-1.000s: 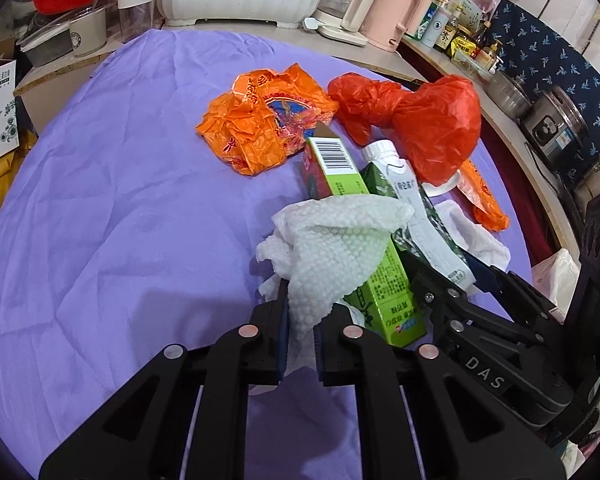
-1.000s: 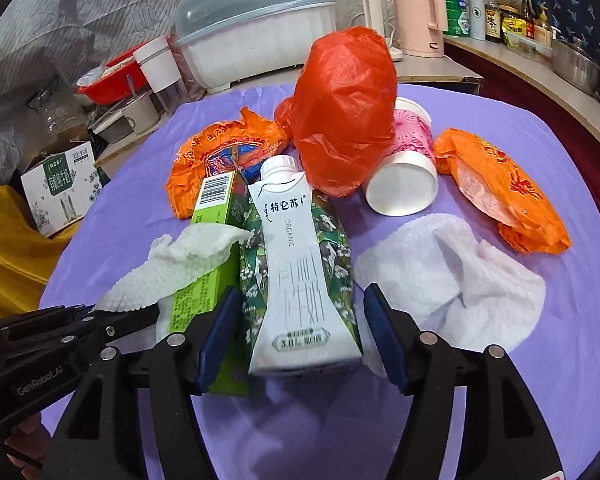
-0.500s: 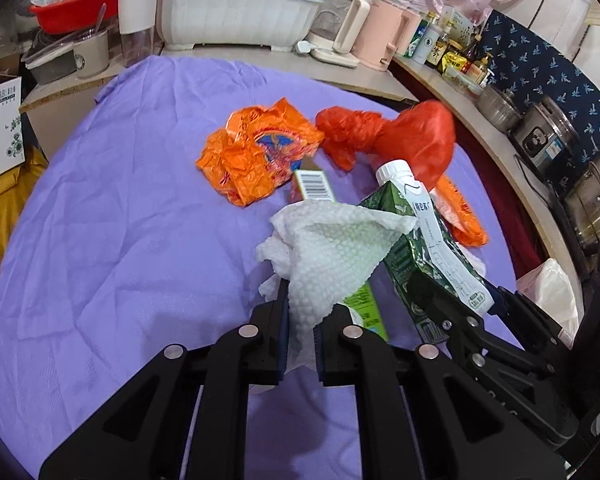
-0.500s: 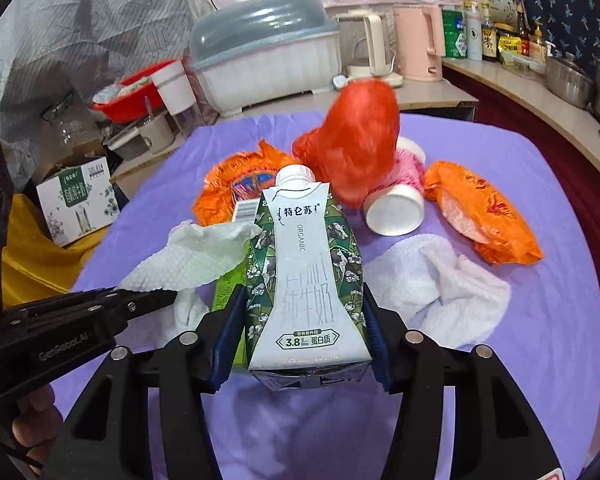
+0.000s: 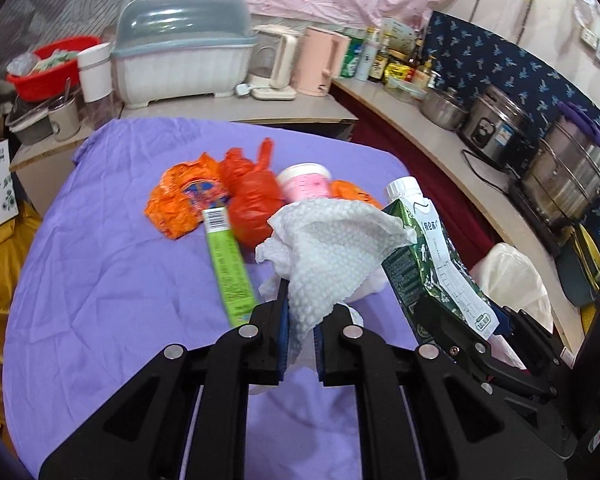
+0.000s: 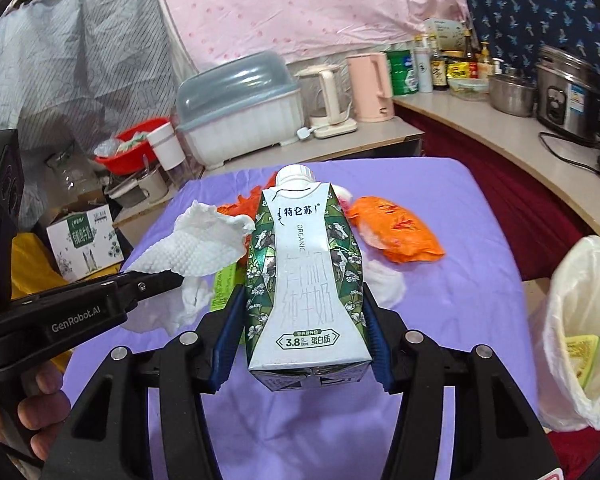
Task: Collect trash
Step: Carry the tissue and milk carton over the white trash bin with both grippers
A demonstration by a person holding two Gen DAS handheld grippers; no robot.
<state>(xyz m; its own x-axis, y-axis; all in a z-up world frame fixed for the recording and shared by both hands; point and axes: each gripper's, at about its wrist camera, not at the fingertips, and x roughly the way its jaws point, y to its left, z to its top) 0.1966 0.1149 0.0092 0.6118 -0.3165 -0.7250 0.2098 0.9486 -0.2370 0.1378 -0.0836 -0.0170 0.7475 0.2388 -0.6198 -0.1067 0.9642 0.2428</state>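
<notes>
Carry step: left gripper (image 5: 299, 334) pinching tissue (image 5: 332, 248), right gripper (image 6: 300, 340) clamping carton (image 6: 306, 280). Next: swing both over bin (image 6: 572, 320), release.

L gripper (image 5: 299, 330) clamps paper towel (image 5: 332, 248) | R gripper (image 5: 480, 332) grips milk carton (image 5: 432, 256) | both above purple cloth (image 5: 100, 272)

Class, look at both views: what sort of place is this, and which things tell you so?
Most likely a home kitchen: a pink kettle, a rice cooker and a covered dish rack line the counter.
</notes>
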